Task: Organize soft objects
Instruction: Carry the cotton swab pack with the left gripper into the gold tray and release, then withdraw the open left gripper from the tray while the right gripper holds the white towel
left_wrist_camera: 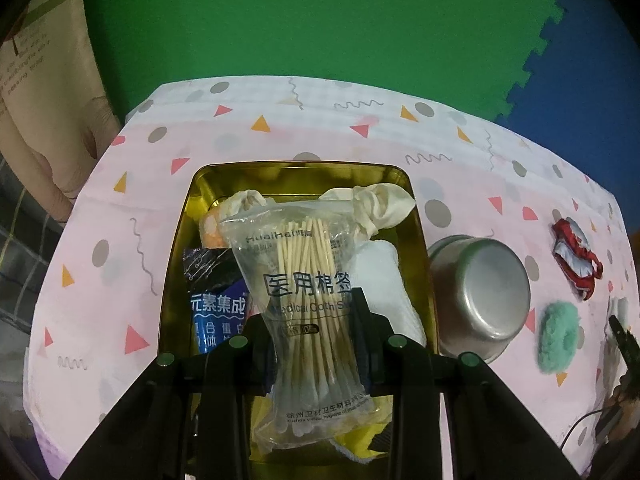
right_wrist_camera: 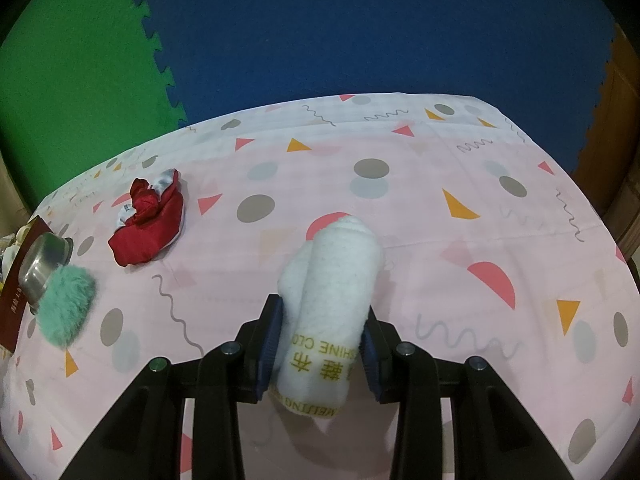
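Observation:
My left gripper (left_wrist_camera: 312, 332) is shut on a clear bag of cotton swabs (left_wrist_camera: 308, 280) and holds it over the gold metal tin (left_wrist_camera: 172, 280). The tin holds a blue packet (left_wrist_camera: 218, 316), a white cloth (left_wrist_camera: 384, 280) and a cream knotted cloth (left_wrist_camera: 380, 204). My right gripper (right_wrist_camera: 322, 340) is shut on a rolled white cloth (right_wrist_camera: 336, 280) with yellow lettering, above the table. A red fabric bundle (right_wrist_camera: 148, 216) and a green fluffy puff (right_wrist_camera: 66, 308) lie at the left in the right wrist view; both also show at the right in the left wrist view, bundle (left_wrist_camera: 576, 256), puff (left_wrist_camera: 558, 338).
An overturned steel bowl (left_wrist_camera: 480, 296) sits right of the tin, next to the green puff; it also shows in the right wrist view (right_wrist_camera: 44, 268). The table has a pink patterned cloth (right_wrist_camera: 440, 208). Green and blue foam mats (right_wrist_camera: 320, 28) cover the floor beyond.

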A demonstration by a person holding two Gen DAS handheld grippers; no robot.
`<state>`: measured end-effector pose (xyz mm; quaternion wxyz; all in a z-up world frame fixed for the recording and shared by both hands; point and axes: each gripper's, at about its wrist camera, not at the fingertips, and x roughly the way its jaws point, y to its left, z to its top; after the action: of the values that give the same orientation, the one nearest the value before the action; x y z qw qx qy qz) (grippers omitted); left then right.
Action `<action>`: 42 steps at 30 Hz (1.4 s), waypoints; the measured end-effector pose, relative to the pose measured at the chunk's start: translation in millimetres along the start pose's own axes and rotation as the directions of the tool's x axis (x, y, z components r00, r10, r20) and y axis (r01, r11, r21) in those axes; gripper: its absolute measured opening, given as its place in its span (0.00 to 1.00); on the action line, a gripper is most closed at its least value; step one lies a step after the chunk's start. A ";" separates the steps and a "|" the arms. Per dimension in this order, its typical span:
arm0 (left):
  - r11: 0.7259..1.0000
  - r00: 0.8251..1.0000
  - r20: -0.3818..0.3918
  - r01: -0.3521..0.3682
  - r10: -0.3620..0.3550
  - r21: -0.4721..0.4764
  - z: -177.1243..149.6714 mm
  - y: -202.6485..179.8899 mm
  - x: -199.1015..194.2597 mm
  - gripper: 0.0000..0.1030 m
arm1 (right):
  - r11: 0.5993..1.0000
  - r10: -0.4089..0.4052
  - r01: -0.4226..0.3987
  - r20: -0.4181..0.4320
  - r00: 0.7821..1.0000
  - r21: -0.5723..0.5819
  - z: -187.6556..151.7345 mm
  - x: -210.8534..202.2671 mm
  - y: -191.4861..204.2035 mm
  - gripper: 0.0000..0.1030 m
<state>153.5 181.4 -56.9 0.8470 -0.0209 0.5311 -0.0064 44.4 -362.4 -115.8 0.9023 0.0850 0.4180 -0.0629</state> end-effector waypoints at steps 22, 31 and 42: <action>1.000 0.999 0.034 -0.022 0.022 -0.022 -14.0 21.7 -16.2 0.59 | 1.000 -0.008 0.008 -0.001 1.000 -0.007 0.1 0.2 1.1 0.36; 0.995 0.987 0.139 -0.073 0.083 -0.073 -50.7 24.6 -61.8 0.60 | 1.000 -0.015 0.015 -0.002 1.000 -0.013 0.2 0.8 1.5 0.37; 0.987 0.977 0.178 -0.093 0.116 -0.133 -120.2 21.5 -95.1 0.62 | 0.999 -0.027 0.027 -0.002 1.000 -0.026 0.4 1.2 2.8 0.37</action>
<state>3.6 202.6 -24.5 0.8890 -0.0458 0.4496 0.0733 46.0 -359.8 -116.2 0.9020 0.0677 0.4208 -0.0694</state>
